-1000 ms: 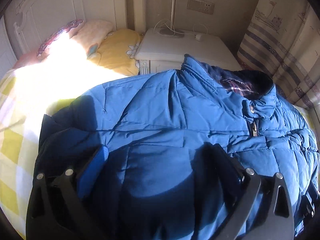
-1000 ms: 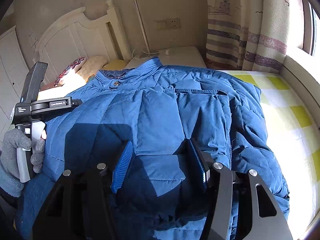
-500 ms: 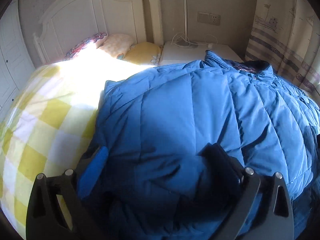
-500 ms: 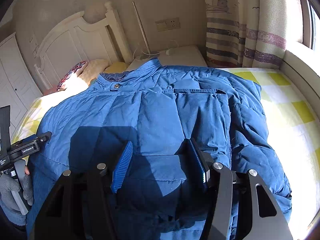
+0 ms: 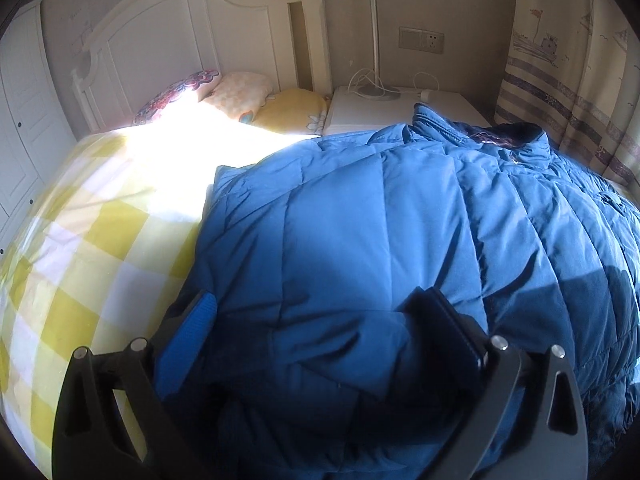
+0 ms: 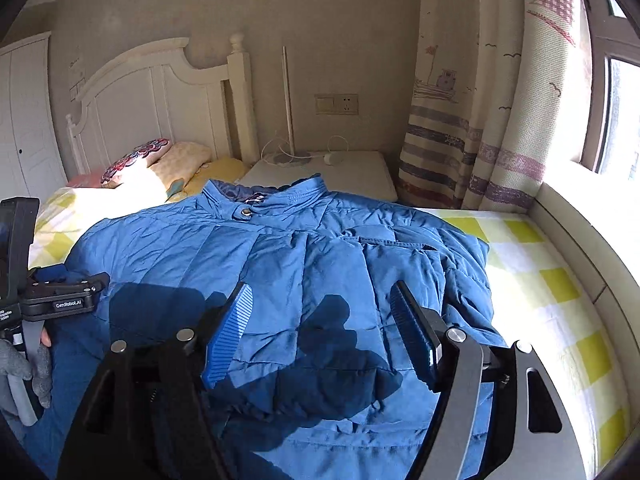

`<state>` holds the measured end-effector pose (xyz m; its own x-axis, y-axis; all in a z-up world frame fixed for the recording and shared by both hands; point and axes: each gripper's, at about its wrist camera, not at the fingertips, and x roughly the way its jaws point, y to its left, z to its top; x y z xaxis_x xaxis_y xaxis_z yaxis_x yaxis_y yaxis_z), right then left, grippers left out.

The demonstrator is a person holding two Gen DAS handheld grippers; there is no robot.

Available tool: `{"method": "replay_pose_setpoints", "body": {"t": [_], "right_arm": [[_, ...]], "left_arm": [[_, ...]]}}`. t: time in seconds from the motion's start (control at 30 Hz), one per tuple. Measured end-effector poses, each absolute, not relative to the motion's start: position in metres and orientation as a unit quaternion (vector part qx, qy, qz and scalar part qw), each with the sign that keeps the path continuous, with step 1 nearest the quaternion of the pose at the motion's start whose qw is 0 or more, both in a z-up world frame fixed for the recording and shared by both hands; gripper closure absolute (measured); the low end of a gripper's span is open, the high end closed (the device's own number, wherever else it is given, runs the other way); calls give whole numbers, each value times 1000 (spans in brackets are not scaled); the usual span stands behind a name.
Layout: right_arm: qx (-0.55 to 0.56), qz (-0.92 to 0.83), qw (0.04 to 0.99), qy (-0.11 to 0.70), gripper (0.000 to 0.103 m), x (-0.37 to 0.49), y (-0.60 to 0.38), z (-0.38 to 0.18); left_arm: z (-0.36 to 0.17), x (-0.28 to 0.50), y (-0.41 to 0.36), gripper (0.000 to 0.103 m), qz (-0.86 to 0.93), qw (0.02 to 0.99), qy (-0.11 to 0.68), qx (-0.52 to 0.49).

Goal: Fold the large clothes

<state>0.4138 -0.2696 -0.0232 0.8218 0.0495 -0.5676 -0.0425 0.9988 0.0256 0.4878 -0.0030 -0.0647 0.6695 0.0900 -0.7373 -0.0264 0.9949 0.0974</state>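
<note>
A large blue quilted jacket (image 5: 400, 216) lies spread on the bed, collar toward the headboard; it also shows in the right wrist view (image 6: 320, 264). My left gripper (image 5: 320, 320) is open over the jacket's left lower part, fingers wide apart with fabric between them. My right gripper (image 6: 320, 320) is open above the jacket's right lower part, where a sleeve lies folded over the front. The left gripper's body (image 6: 48, 300), held by a gloved hand, shows at the left edge of the right wrist view.
The bed has a yellow and white checked sheet (image 5: 80, 248) and pillows (image 5: 240, 96) by the white headboard (image 5: 180, 40). A white nightstand (image 6: 320, 172) with a lamp pole stands behind the collar. Curtains (image 6: 480, 120) and a window sill are on the right.
Both grippers have pulled back and risen from the jacket. The left one has swung left, toward the jacket's left edge. The right gripper's jaws have widened.
</note>
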Motion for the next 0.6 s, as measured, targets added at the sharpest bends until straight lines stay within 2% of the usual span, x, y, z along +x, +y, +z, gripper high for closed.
{"method": "replay_pose_setpoints", "body": {"t": [0.07,0.17,0.2,0.3,0.47,0.53,0.6], "right_arm": [[-28,61,945,320,23,422,-243,-25],[-98,66,907,403,22,442,-212,-59],[-97,66,907,404,22,442,-212,-64],[-60,81,903,418,24,443,-224,-57],[-1,-5,932,362,24,452,-280,-28],[12,-51,923,382,24,467,-307,-41],[50,-25,907,418,17,479,-326,-69]], "left_arm": [[-64,488,-3,2,31,913,405,38],[-64,488,0,2,29,914,404,35],[-64,488,0,2,28,914,404,33],[-64,488,1,2,28,913,405,32],[-64,488,1,2,27,914,404,30],[-64,488,1,2,26,914,404,28],[-64,489,2,2,26,913,405,28]]}}
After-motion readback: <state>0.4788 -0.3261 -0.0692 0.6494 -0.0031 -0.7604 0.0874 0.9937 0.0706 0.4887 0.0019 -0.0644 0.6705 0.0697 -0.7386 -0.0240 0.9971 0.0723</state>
